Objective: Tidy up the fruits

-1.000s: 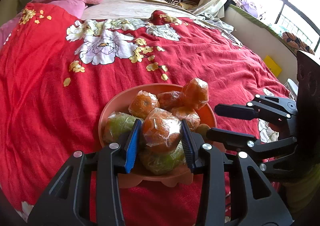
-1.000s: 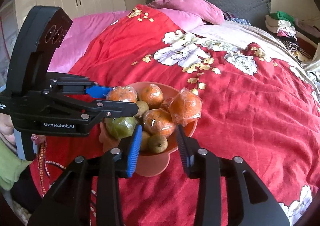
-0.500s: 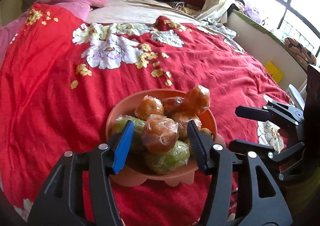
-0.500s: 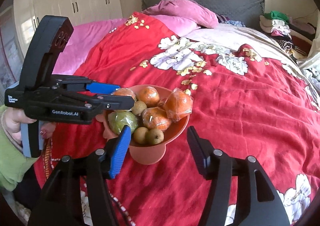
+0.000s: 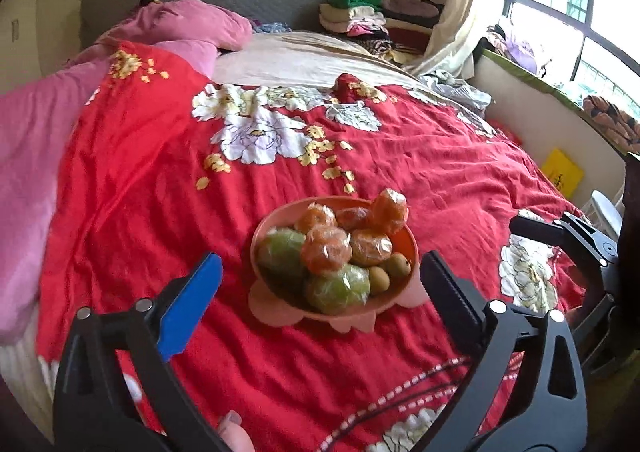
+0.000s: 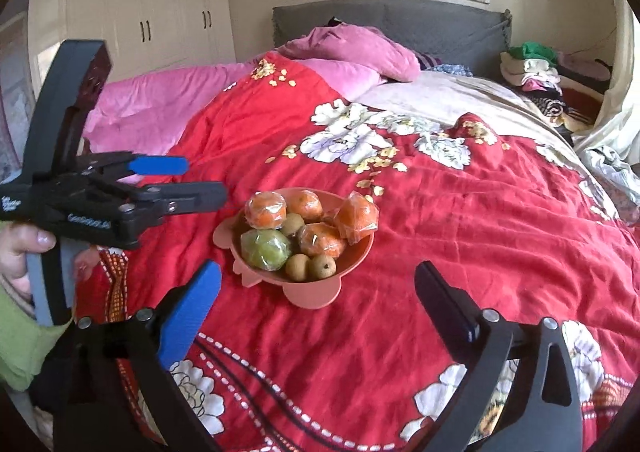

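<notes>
Two claws: both spread wide over the bed, jaws opening at this moment, nothing between the pads of either.
Left claw (image 5: 322,294): one blue pad and one black pad; a second ago these pads were clamped on a plastic-wrapped orange fruit at the front of the pile, now they are released and stand well apart either side of the bowl in the left wrist view. Also seen from the side in the right wrist view (image 6: 202,182), near the bowl's left edge, not touching it.
Right claw (image 6: 318,292): a second ago nearly shut just in front of the bowl, now released, pads apart and nearer the camera than the bowl. Its black frame shows at the right edge of the left wrist view (image 5: 560,236).
Salmon-pink plastic bowl with scalloped foot (image 5: 404,292): upright on the red floral bedspread (image 5: 140,172); looks smaller in both views than a second ago, so both claws have drawn back from it.
Wrapped orange fruit formerly gripped (image 5: 326,250): lies on top of the pile in the bowl, free of the pads.
Other contents: more wrapped orange fruits, one perched on the far rim (image 5: 389,210); wrapped green fruits (image 5: 338,288); small brown round fruits (image 6: 310,267) at one side.
Person's hand (image 6: 20,252): holds the left claw's handle, green sleeve (image 6: 20,348) below it.
Background: pink pillow (image 6: 352,52) and grey headboard (image 6: 400,22) at the head of the bed.
</notes>
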`<control>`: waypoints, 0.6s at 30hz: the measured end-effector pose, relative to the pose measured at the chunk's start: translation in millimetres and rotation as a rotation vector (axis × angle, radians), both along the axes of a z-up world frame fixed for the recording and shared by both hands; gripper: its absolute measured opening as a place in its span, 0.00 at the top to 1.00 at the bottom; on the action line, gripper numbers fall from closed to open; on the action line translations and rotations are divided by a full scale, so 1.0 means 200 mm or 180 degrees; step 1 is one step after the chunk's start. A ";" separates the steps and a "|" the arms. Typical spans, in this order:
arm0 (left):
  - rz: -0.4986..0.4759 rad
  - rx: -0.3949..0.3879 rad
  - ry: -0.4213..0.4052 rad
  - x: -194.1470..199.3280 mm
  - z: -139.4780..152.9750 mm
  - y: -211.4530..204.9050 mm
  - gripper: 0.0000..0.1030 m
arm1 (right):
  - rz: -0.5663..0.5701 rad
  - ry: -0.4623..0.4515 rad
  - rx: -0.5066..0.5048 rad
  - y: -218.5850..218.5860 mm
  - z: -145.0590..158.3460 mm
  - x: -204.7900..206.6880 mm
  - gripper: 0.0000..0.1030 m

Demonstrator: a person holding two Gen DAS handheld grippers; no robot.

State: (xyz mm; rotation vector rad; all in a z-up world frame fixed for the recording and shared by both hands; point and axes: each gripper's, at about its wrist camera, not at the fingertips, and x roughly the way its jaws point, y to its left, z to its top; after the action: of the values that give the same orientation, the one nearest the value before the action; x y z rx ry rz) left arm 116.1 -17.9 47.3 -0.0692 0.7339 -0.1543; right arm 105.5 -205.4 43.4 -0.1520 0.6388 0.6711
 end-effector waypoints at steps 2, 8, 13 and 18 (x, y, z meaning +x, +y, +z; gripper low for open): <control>0.0055 -0.0053 0.0011 -0.07 -0.02 0.02 0.09 | -0.0052 -0.0009 0.0009 -0.01 0.00 -0.02 0.04; 0.0147 -0.0055 0.0199 -0.21 -0.13 0.00 0.09 | -0.0234 -0.0053 -0.0031 -0.07 -0.04 -0.13 0.04; 0.0309 -0.0144 0.0290 -0.31 -0.22 0.02 0.09 | -0.0348 0.0028 -0.0095 -0.11 -0.12 -0.17 0.04; 0.0342 -0.0189 0.0396 -0.35 -0.31 0.01 0.09 | -0.0378 0.0101 -0.0121 -0.10 -0.19 -0.17 0.04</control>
State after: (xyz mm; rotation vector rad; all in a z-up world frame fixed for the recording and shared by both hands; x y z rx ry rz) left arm 46.5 -15.9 -13.9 -0.1757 0.8477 -0.0694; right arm 72.3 -225.1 5.5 -0.1377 0.6858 0.5481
